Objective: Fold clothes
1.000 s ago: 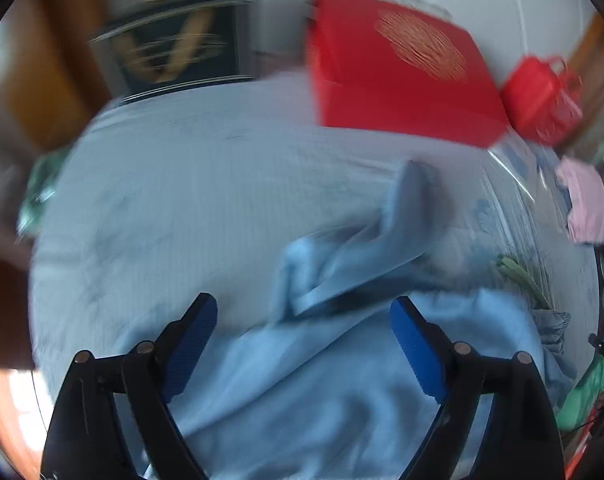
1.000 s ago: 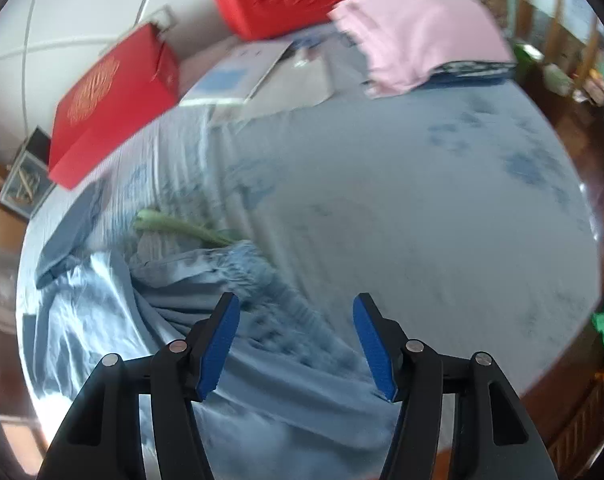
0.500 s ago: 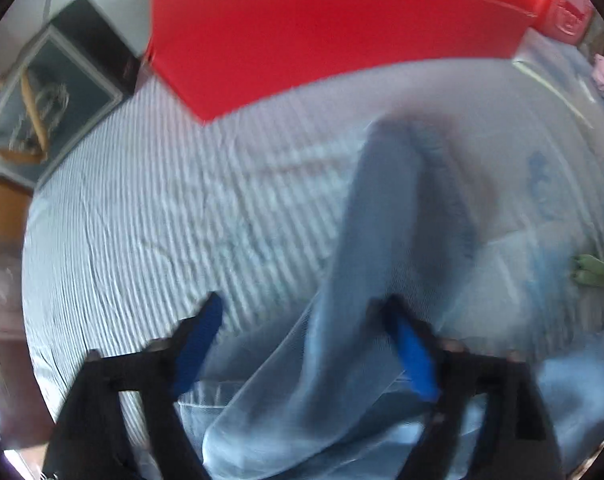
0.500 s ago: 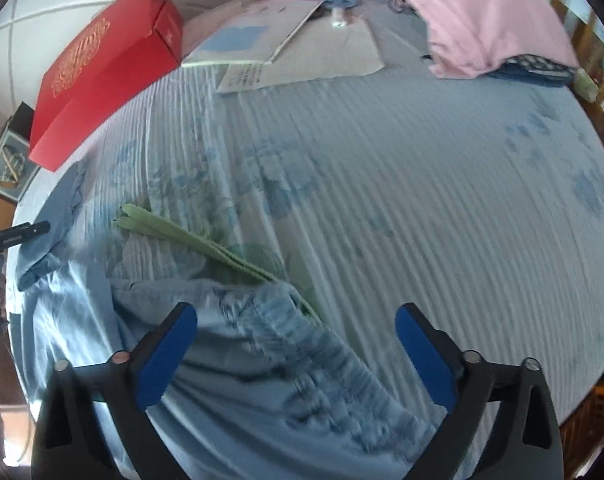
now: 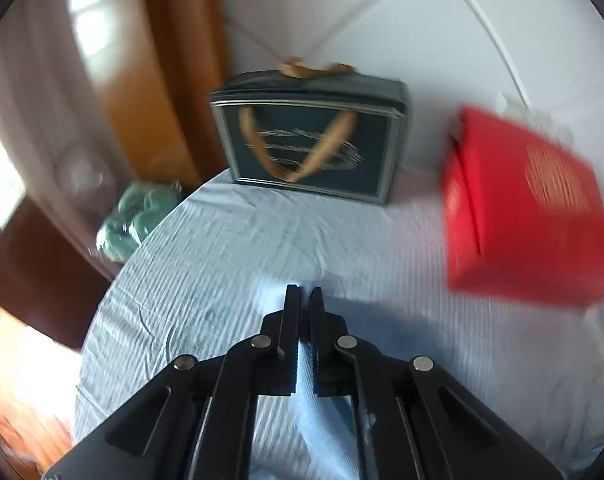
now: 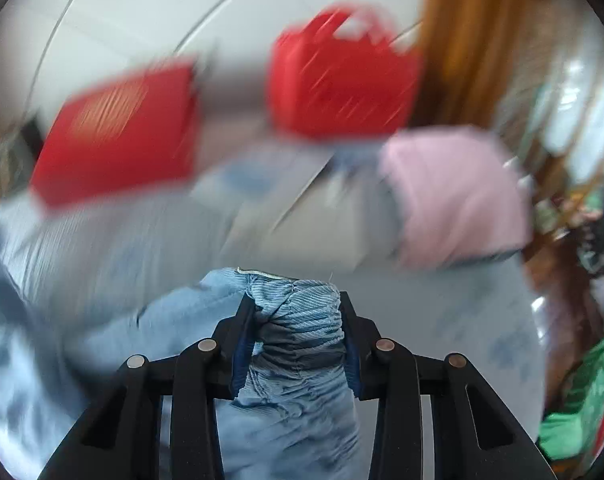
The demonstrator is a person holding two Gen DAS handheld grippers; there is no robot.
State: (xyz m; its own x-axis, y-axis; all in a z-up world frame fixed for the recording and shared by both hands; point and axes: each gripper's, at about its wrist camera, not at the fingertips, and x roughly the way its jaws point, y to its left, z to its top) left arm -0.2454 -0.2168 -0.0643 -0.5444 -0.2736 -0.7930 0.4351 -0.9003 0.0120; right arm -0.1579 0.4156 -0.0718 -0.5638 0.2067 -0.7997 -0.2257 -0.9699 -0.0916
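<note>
Tools both clamped on blue garment — left tool nearly closed, right tool gripping bunched waistband.

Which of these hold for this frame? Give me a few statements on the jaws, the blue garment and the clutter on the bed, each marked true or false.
1. The right gripper is shut on a bunched, ribbed part of the blue garment. True.
2. The left gripper is wide open. False: its jaws are nearly together, with a thin layer of the garment between them.
3. A dark case stands at the far edge of the bed. True.
4. The pink cloth is clamped in the right gripper. False: it lies apart, farther back on the bed.
5. The red box is right of the dark case in the left view. True.
</note>
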